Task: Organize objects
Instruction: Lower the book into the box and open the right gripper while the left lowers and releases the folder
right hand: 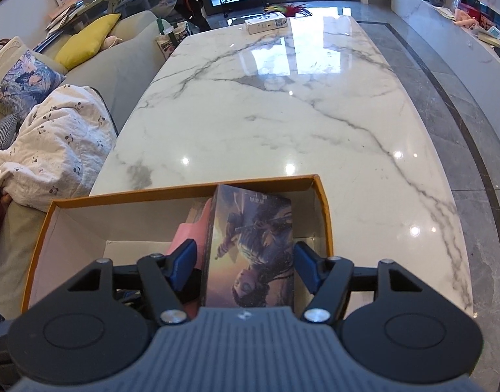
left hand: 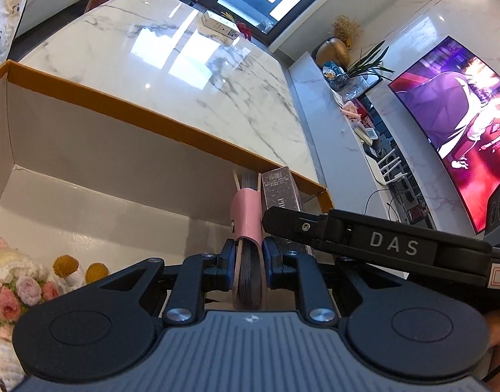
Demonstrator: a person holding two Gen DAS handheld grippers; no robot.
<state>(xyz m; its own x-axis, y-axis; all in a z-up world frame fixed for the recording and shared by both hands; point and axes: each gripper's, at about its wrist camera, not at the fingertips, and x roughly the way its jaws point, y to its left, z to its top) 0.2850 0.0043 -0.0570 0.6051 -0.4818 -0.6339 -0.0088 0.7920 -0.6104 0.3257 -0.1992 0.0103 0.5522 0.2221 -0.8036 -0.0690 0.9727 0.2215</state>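
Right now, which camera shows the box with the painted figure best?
The right wrist view: the picture box shows its whole illustrated face, standing in the orange-rimmed box between the right tool's open pads. The left wrist view shows only its narrow speckled side, beside the pink notebook.

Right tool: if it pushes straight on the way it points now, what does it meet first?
The illustrated box standing in the orange carton. It already sits between the right tool's open pads, which do not appear to press it, so going on would likely run it deeper into the jaws; depth is unclear.
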